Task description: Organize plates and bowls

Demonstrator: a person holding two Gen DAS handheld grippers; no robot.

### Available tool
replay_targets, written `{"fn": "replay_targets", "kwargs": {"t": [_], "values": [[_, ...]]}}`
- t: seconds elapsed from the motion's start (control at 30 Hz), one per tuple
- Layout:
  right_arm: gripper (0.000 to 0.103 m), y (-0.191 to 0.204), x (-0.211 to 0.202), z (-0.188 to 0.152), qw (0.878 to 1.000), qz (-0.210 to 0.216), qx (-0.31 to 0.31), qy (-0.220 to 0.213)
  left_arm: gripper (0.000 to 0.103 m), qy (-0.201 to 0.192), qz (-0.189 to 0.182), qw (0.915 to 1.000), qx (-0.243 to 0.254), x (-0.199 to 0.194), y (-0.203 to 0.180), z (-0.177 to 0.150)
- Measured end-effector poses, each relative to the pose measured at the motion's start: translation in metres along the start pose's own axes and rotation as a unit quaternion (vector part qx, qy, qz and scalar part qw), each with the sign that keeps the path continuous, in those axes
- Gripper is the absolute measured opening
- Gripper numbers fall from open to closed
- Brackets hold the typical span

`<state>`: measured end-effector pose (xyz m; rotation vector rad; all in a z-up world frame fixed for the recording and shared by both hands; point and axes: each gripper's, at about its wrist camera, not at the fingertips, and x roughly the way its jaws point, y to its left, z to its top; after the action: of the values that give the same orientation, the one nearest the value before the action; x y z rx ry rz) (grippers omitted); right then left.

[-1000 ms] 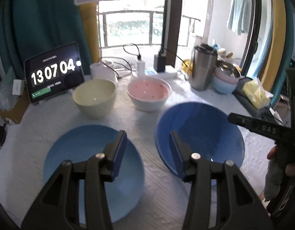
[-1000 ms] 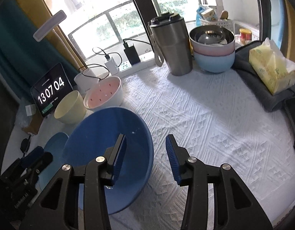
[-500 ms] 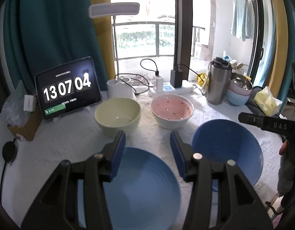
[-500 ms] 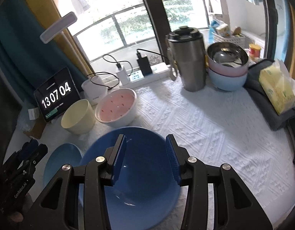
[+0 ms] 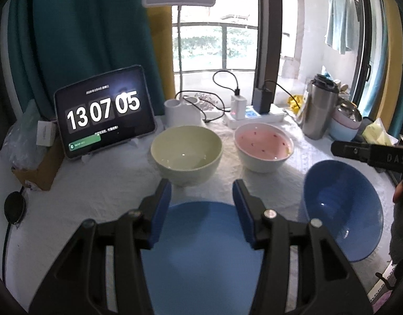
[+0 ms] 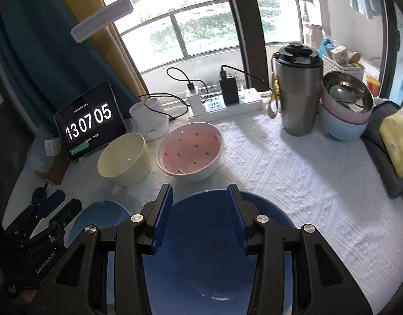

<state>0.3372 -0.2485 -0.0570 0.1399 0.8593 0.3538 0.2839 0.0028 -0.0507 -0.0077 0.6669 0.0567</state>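
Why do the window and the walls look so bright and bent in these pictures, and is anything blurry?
Both views: daylight washes out the window, and the fisheye lens bows straight frames and darkens the corners. Left wrist view: the light blue plate close under the camera looks soft, while the tablet clock stays readable. Right wrist view: small glints show in the dark blue bowl.

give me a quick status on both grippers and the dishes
Left gripper open over the light blue plate. Right gripper open over the dark blue bowl. Nothing held, nothing blocking.

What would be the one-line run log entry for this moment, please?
left gripper: open, above light blue plate | right gripper: open, above dark blue bowl | nothing held
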Motion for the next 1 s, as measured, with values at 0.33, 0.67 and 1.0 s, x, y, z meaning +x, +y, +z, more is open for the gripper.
{"fn": "replay_targets", "kwargs": {"t": [0.33, 0.67, 1.0], "values": [[0.045, 0.026, 0.02, 0.016, 1.0, 0.019, -0.013, 0.01, 0.05, 0.018, 0.01, 0.9997, -0.012, 0.024, 0.025, 0.01], [0.045, 0.048, 0.043, 0.035, 0.999, 0.041, -0.015, 0.025, 0.05, 0.036, 0.012, 0.9991, -0.02, 0.045, 0.044, 0.019], [0.045, 0.063, 0.074, 0.046, 0.996, 0.062, 0.001, 0.056, 0.05, 0.045, -0.001, 0.9984, -0.034, 0.069, 0.065, 0.031]]}}
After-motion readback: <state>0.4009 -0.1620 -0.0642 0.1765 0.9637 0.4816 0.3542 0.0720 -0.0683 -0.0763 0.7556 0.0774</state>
